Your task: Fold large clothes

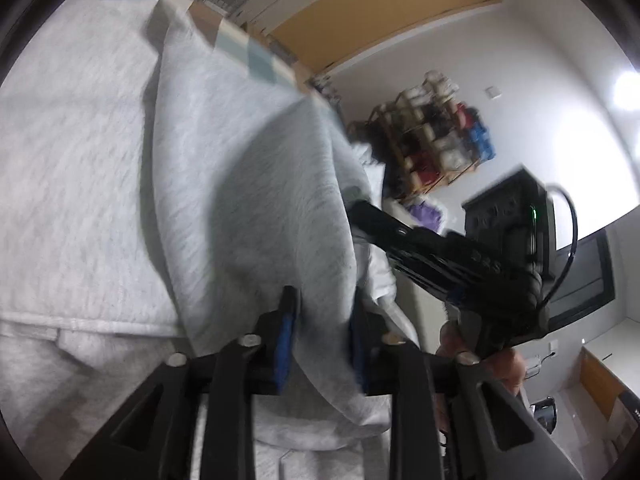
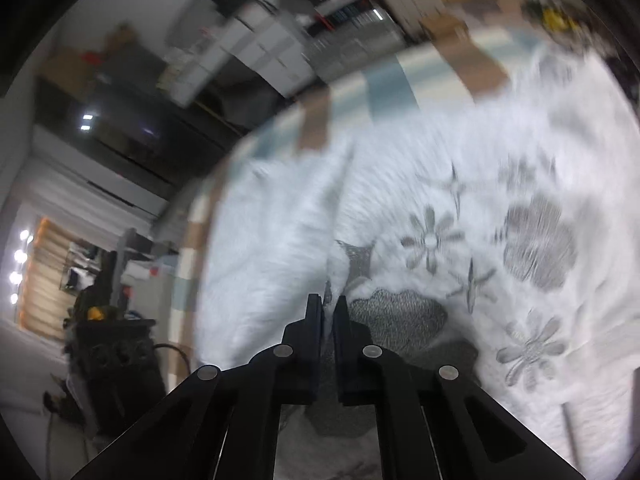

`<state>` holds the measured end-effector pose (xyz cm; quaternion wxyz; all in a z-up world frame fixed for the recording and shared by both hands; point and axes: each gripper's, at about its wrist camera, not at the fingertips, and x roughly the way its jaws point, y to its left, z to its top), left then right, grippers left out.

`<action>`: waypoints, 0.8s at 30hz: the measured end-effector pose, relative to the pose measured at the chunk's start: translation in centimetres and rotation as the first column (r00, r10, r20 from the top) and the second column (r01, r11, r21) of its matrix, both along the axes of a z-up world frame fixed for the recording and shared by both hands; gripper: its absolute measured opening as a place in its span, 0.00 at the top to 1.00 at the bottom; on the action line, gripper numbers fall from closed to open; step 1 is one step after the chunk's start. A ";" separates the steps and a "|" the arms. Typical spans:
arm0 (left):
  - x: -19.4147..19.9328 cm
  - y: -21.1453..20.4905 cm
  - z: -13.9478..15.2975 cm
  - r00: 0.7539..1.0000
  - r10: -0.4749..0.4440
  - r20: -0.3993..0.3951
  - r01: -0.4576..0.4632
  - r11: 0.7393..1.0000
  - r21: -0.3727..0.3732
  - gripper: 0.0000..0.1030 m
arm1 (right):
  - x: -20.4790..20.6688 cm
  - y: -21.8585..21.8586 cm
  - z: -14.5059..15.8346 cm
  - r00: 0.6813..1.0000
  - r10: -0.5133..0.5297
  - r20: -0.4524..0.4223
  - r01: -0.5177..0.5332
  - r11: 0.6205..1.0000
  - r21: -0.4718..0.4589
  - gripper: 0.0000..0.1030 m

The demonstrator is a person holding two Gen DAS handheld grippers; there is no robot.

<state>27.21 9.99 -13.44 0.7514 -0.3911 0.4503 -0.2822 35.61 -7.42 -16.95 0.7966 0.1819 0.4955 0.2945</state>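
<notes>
Mid-fold, I judge. Pale grey marled sweatshirt with flower print [image 2: 440, 220] lies across checked blue-and-tan bedcover [image 2: 384, 80]. My left gripper [image 1: 324, 320] clamps lifted fabric flap; right gripper [image 2: 329, 312] pinches edge, fingers nearly together. Next: carry flap over sweatshirt body, lay flat, release.

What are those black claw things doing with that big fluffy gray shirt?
A person holds a gripper in each hand and is folding a gray sweatshirt on a striped cover. The left gripper has a fold of it between its jaws. The right gripper pinches an edge near the flower print. Everything is blurry.
</notes>
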 end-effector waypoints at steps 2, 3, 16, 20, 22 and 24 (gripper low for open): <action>0.0 0.1 0.9 1.000 0.025 0.018 -0.025 0.999 -0.024 0.65 | 0.1 -1.5 1.6 0.996 -0.013 0.088 0.008 0.999 0.054 0.97; -0.1 0.1 1.3 0.999 0.030 0.029 -0.029 0.999 -0.019 0.65 | -0.3 -2.7 2.5 0.991 -0.028 0.132 0.017 0.997 0.082 0.97; -0.8 -6.6 -2.6 0.995 -0.091 -0.045 0.101 0.918 0.384 0.65 | -4.0 -8.9 -4.3 0.994 -0.060 0.096 0.072 0.989 -0.126 0.98; -1.6 -6.5 -2.1 0.996 -0.087 -0.037 0.094 0.891 0.444 0.64 | -4.0 -6.7 -5.4 0.994 -0.027 0.107 0.051 0.972 -0.230 0.95; -2.0 -5.9 -0.7 0.997 -0.074 -0.015 0.072 0.881 0.468 0.64 | -3.8 -5.5 -4.5 0.992 0.005 0.127 0.033 0.956 -0.293 0.94; -2.2 -5.6 1.3 0.997 -0.064 0.034 0.042 0.889 0.456 0.64 | -4.2 -5.2 -2.5 0.984 0.036 0.174 0.014 0.960 -0.280 0.94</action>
